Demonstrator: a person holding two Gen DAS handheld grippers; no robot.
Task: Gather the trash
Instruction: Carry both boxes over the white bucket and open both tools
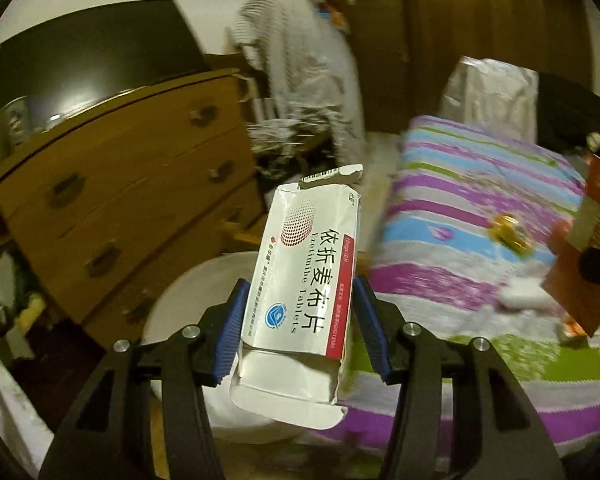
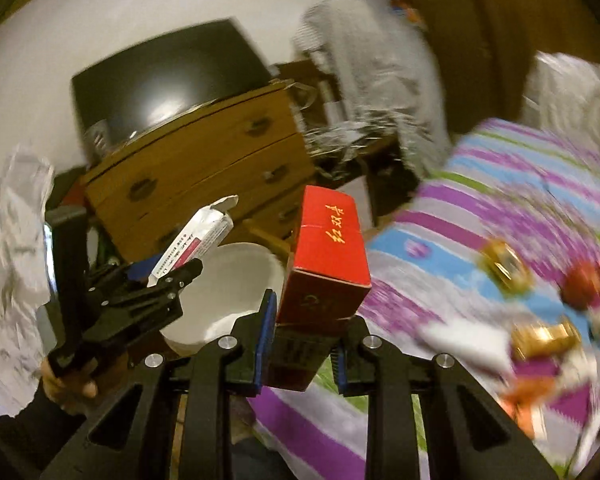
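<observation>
The bed point(image 1: 480, 216), covered in a striped purple, blue and green sheet, is seen ahead and right of both grippers; remaining scraps are scattered on it: gold wrappers point(image 2: 504, 266), a reddish round item point(image 2: 584, 284), white bits, all blurred. A wooden chest of drawers point(image 1: 132, 200) is seen ahead and left, with a dark screen point(image 1: 96, 56) on top. Clothing or plastic point(image 1: 300, 64) is hung beyond it, too blurred to identify.

A white bin point(image 2: 236, 292) is seen below and just ahead of both grippers, between chest and bed; it is judged the drop target, which would explain why both items are carried out over it rather than over the bed.

The red carton point(image 2: 326, 268) is clamped at its lower end by the right gripper point(image 2: 300, 344), pads pressed on both sides, carton tilted up and forward. It is also seen at the far right edge of the left wrist view.

The white tablet box point(image 1: 304, 280), flaps torn open, is gripped across its width by the left gripper point(image 1: 300, 320), long axis pointing forward and up. The hand point(image 2: 66, 384) holding that gripper is seen at lower left of the right wrist view.

Judged: both items collected, release into the bin not yet done. The two grippers are near each other over a narrow bin mouth, so crowding is a risk. The open flaps could catch the rim.
</observation>
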